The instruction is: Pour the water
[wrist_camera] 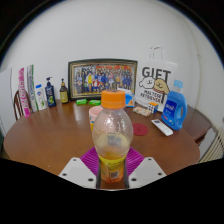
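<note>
A clear plastic bottle with an orange cap and a yellow label stands upright between my fingers, held off the round wooden table. My gripper is shut on the bottle's lower body, the magenta pads pressing on both sides. A pale pink cup shows just behind the bottle, mostly hidden by it.
Along the wall stand toothpaste tubes and small bottles, a framed photo, a white "GIFT" bag and a blue detergent bottle. A white remote and a small red thing lie right of the bottle.
</note>
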### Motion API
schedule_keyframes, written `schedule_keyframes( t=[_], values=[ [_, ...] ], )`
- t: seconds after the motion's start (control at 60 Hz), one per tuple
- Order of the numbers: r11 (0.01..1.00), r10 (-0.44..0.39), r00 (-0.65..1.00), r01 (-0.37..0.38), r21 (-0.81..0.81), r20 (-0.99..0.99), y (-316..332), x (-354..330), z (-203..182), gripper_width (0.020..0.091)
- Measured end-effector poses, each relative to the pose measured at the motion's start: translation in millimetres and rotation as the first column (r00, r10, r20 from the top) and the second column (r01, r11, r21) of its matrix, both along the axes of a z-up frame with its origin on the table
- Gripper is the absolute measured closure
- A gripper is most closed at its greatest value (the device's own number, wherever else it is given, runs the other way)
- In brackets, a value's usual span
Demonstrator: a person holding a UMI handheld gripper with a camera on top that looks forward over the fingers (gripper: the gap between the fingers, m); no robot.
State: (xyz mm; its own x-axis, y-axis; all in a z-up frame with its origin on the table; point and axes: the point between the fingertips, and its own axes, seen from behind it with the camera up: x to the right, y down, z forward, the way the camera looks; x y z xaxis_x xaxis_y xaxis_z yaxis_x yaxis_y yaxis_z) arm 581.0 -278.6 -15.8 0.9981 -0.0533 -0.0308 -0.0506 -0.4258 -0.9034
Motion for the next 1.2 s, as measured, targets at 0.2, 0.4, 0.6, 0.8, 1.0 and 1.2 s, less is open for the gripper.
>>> schedule_keyframes(
  t=[0.2,0.4,0.6,0.8,1.0,1.2],
  values=[
    [1.0,0.025,0.997,-0.024,-0.008,0.079,12.3,7.6,23.0,0.0833],
    [0.999,0.024,0.959,-0.03,0.016,0.282,50.5,49.4,74.6,0.0833],
    [0.996,0.082,0.726,-0.077,-0.037,0.682,117.4,96.5,108.6,0.0833],
    [0.971,0.219,0.227,-0.15,-0.188,0.949,175.5,103.2,111.3,0.0834],
    [0.944,0.273,-0.247,-0.119,-0.309,0.93,211.9,102.9,112.5,0.0836],
    [0.924,0.299,-0.442,-0.085,-0.372,0.846,224.2,93.8,106.9,0.0834]
  ],
)
